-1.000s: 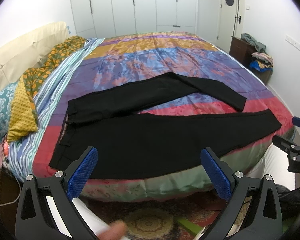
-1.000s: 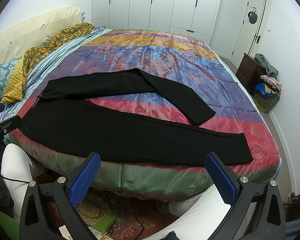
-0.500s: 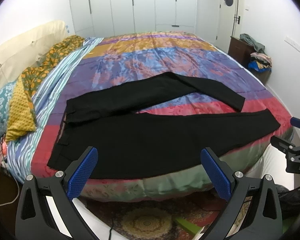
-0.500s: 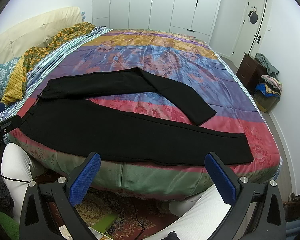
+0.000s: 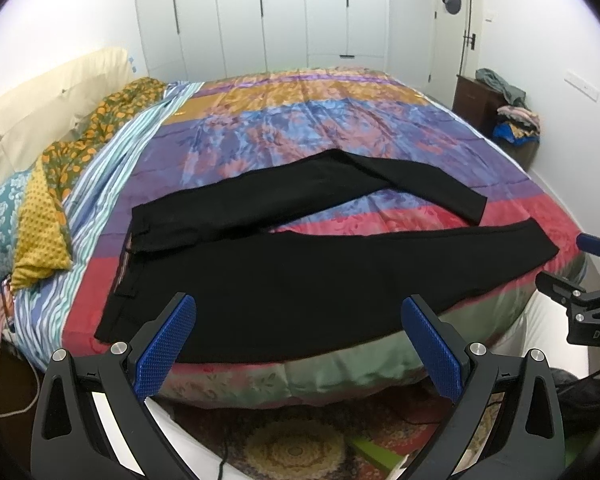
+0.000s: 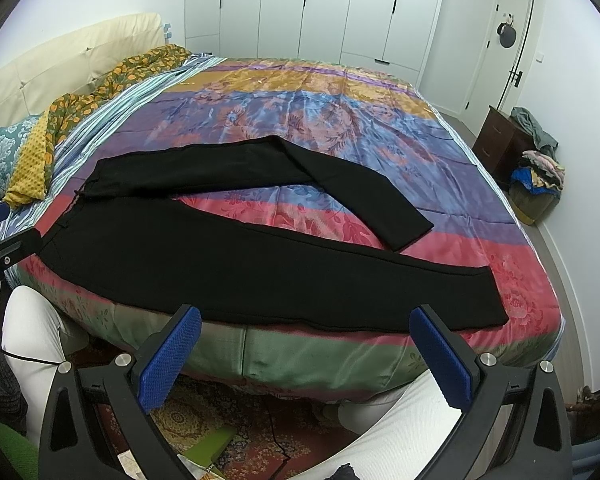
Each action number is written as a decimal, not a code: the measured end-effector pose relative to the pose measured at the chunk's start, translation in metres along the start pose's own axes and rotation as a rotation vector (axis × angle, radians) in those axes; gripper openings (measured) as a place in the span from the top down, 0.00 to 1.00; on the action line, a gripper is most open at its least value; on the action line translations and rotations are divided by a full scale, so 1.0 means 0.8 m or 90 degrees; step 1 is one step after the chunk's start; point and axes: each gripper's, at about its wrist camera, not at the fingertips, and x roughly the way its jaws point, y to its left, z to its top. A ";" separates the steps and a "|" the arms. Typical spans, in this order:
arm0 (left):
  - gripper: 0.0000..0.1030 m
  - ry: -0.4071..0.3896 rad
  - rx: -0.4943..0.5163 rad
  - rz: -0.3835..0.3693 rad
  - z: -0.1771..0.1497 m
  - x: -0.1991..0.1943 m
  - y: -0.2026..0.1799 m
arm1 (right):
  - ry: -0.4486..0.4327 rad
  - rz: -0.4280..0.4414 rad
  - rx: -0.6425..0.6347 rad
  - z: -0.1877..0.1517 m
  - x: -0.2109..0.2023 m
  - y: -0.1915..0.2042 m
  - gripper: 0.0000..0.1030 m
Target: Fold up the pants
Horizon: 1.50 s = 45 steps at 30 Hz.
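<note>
Black pants lie spread flat on the near part of a bed, waistband to the left, legs apart and running right. The near leg follows the bed's front edge; the far leg bends at the knee. My left gripper hovers open in front of the bed edge near the waist half, holding nothing. My right gripper is open too, below the near leg, clear of the cloth. Each gripper shows at the side of the other's view: the right gripper, the left gripper.
The multicoloured bedspread covers the bed. Pillows and a yellow patterned cloth pile at the left by the headboard. A dark nightstand with clothes stands at the right wall. A person's white-trousered legs and a rug are below.
The left wrist view has shifted slightly, with the pants a little lower and closer; a blurred fingertip at the bottom edge is gone. The pants and right gripper are unchanged.
</note>
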 end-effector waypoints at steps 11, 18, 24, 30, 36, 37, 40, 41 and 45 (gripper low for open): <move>0.00 0.000 0.000 0.000 0.000 0.000 -0.001 | -0.001 0.000 -0.002 -0.001 0.000 0.001 0.00; 0.00 0.000 0.000 0.000 0.000 0.000 -0.001 | -0.001 0.000 -0.002 0.000 0.001 0.003 0.00; 0.00 0.001 0.000 0.000 0.000 0.000 -0.001 | 0.000 0.001 -0.002 0.000 0.001 0.003 0.00; 0.00 0.002 0.000 0.000 -0.001 0.001 -0.002 | 0.001 0.002 -0.002 -0.001 0.002 0.007 0.00; 0.00 0.009 0.001 0.001 -0.004 0.009 -0.004 | 0.004 0.004 -0.002 -0.002 0.005 0.014 0.00; 0.00 0.009 0.001 0.001 -0.005 0.009 -0.004 | 0.005 0.004 -0.002 -0.002 0.005 0.016 0.00; 0.00 0.007 0.003 0.006 -0.005 0.011 -0.003 | 0.001 0.006 -0.005 -0.001 0.007 0.017 0.00; 0.00 0.005 0.002 0.011 -0.005 0.011 0.000 | -0.002 0.007 -0.007 -0.001 0.007 0.019 0.00; 0.00 0.007 -0.013 0.018 -0.006 0.015 0.010 | -0.043 0.001 -0.025 0.008 0.005 0.016 0.00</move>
